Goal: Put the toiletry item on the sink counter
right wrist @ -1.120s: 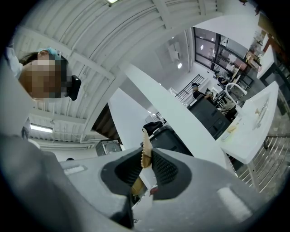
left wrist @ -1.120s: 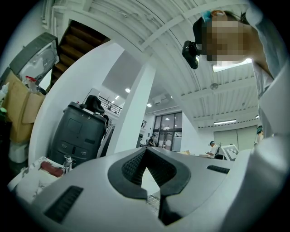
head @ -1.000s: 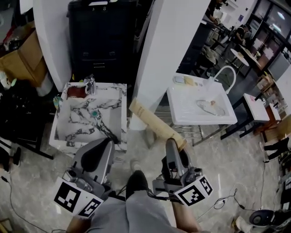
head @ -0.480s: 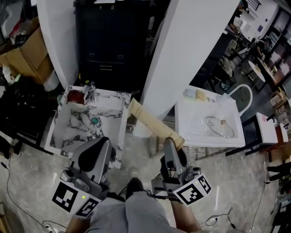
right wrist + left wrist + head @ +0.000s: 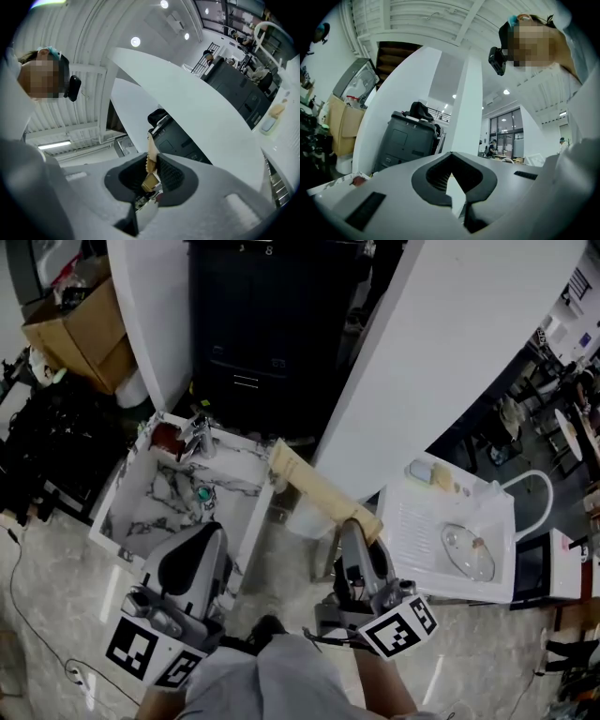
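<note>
Tan long cardboard box (image 5: 319,488) stretches full-length in head view; right gripper view shows the right claw (image 5: 152,157) clamped on it. Left claw (image 5: 452,164) together, empty.

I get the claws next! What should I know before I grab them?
Left claw: shut, nothing in it.
Right claw: shut on the long tan box, which sticks out ahead of it.
Sinks: marble sink ahead on the left, white sink on the right. In the head view the box shows between them.
Done: box picked up.
Left: carry it to the sink counter, set it down, let go.
</note>
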A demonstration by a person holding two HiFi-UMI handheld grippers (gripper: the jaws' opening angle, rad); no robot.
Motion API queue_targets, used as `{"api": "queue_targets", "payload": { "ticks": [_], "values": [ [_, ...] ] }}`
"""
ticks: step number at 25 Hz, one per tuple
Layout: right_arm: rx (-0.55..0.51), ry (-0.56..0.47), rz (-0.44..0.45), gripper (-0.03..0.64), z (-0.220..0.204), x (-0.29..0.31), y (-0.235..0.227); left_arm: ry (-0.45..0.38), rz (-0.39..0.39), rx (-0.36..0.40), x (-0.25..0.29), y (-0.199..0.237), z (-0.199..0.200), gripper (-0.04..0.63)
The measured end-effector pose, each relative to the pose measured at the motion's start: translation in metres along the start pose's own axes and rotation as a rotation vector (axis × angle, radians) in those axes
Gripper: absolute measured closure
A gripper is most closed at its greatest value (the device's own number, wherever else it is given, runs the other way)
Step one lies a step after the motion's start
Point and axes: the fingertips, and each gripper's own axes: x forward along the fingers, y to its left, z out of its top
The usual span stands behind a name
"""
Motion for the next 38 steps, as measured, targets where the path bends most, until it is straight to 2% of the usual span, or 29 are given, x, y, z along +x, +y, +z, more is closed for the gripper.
{"api": "queue_targets", "payload": {
  "ticks": [8,16,22,38],
  "values": [
    [0.043,0.071,0.076,0.566,-0.002,0.045,-0.039,-0.024,0.131,0.020,0.024,0.007,-0.001,0.591],
    [0.107,0.117,0.090,0.566,-0.024,0.078,-0.069,-0.006,0.264,0.027,0.015,0.024,-0.006,0.591],
    [0.149,0.144,0.050,0.566,-0.051,0.099,-0.093,0.018,0.325,0.043,0.008,0.038,-0.006,0.591],
    [0.162,0.225,-0.013,0.566,-0.127,0.167,-0.144,0.020,0.452,0.059,-0.014,0.077,0.007,0.591]
  ]
}}
